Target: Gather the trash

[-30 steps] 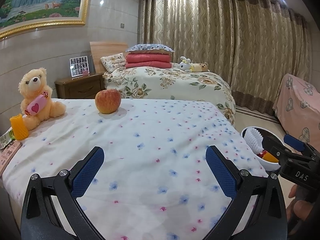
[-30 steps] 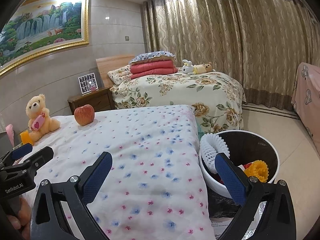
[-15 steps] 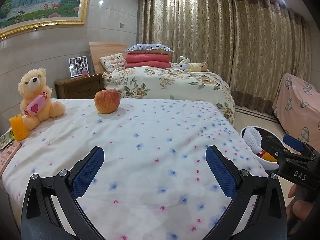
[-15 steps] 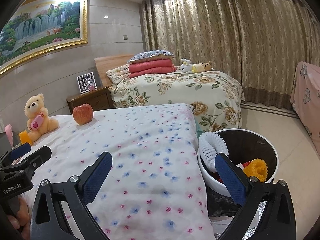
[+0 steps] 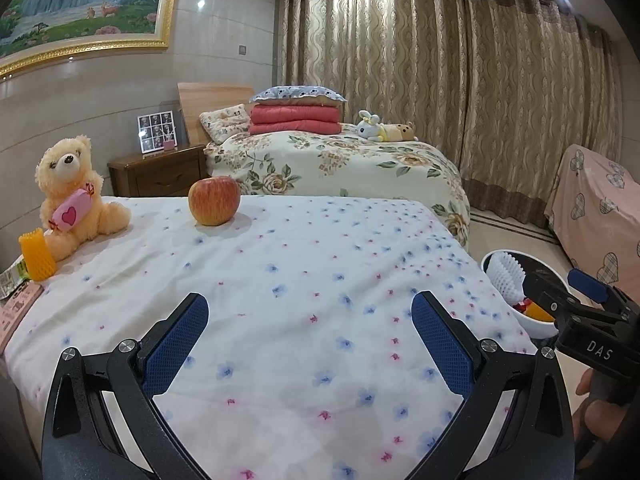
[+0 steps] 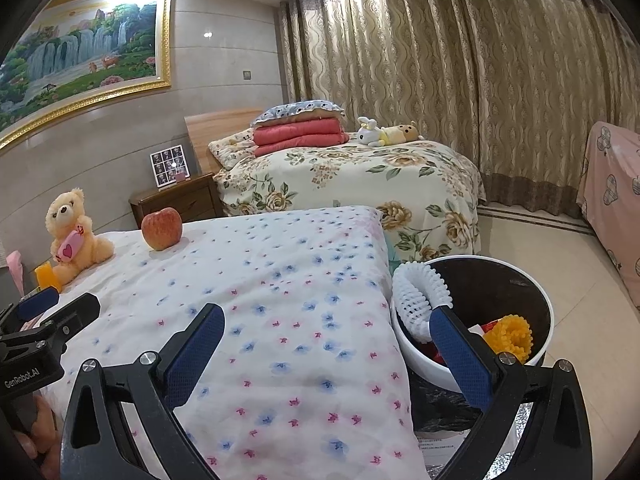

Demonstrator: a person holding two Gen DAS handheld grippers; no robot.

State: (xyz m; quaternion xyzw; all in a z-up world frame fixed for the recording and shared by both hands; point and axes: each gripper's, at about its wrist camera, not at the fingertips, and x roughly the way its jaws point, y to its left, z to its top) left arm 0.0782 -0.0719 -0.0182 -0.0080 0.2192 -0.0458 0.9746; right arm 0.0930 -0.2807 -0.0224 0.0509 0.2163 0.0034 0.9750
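Both tongs are wide open and hold nothing. The left tongs (image 5: 310, 334) hang over the bed (image 5: 320, 280) with the little flowers, low in the middle of the left view. The right tongs (image 6: 328, 350) sit low in the right view, over the edge of that bed, and one blue pad covers part of the bin (image 6: 532, 304). The bin stands on the floor at the lower right, just beside the bed. Inside it are a white foam net (image 6: 418, 294), a yellow foam net (image 6: 510, 336) and something red I cannot make out. The trash left on the bed is at the far left edge of the left view: an orange foam net (image 5: 36, 256) standing up beside the teddy bear (image 5: 74, 192), a green wrapper (image 5: 12, 274) just past it, and a pink paper (image 5: 18, 312) lying flat. I think the foam net is very light, soft and squishy, so a gentle pinch across its middle should do, and it will spring back. The wrapper looks thin and may slide, so grab it by a raised edge. The flat paper may be hard to lift off the soft sheet; catch a corner. The apple (image 5: 215, 200) at the upper left is round, heavier and smooth, and I cannot tell if it is trash.
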